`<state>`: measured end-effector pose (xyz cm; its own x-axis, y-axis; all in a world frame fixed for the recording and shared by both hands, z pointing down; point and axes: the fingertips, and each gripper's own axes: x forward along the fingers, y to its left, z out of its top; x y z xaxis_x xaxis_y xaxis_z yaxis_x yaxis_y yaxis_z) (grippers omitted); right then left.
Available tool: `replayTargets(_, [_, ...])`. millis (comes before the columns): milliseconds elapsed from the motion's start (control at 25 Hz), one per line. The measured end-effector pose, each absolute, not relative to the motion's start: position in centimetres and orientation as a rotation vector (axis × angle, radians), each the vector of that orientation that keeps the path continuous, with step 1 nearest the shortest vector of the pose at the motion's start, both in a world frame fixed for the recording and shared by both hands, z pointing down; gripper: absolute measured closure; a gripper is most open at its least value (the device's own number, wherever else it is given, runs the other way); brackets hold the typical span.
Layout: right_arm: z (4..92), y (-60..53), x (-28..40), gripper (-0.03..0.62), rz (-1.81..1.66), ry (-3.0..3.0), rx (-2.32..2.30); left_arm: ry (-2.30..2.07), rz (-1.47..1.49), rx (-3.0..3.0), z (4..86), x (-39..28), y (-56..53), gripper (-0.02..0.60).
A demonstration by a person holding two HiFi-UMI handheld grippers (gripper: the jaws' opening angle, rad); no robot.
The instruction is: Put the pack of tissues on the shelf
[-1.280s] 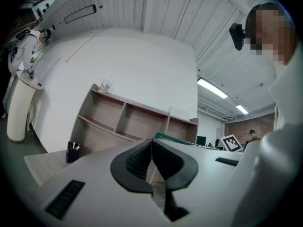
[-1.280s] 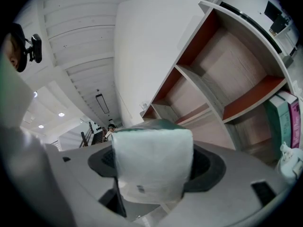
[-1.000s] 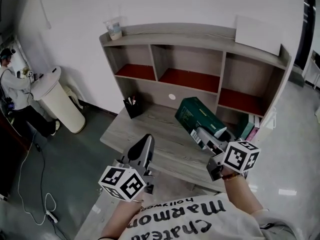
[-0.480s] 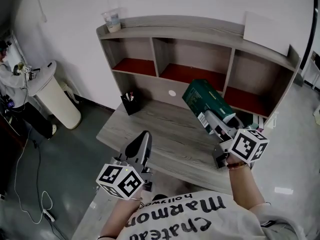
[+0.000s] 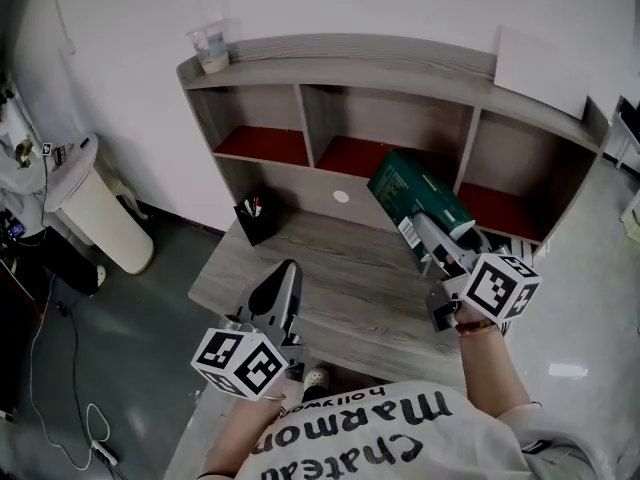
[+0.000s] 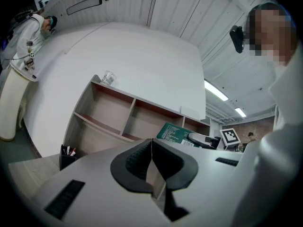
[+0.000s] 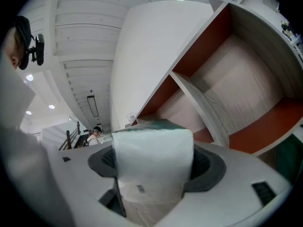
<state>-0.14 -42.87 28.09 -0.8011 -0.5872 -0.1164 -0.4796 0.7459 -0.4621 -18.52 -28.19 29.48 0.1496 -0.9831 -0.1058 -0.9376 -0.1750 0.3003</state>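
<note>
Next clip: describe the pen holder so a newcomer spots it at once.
Find the grey wooden shelf unit with red compartment floors at the back of the desk. Below its left compartment, on the desk, stands the pen holder. It is small and black with pens sticking out, far left of the green pack of tissues.
</note>
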Motion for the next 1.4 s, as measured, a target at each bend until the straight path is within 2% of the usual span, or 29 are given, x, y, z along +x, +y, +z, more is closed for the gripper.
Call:
replayTargets(560, [29.0, -47.9, -1.7, 0.220, -0.526, 2.697, -1.165, -1.726, -0.416, 2.304, 29.0, -22.7, -34.9, 0.563])
replayTargets(1400, [29.3, -51.1, -7.9, 0.218, -0.311, 2.885, -1.289, -1.542, -0.377, 2.371, 30.1, -26.4, -41.7, 0.563])
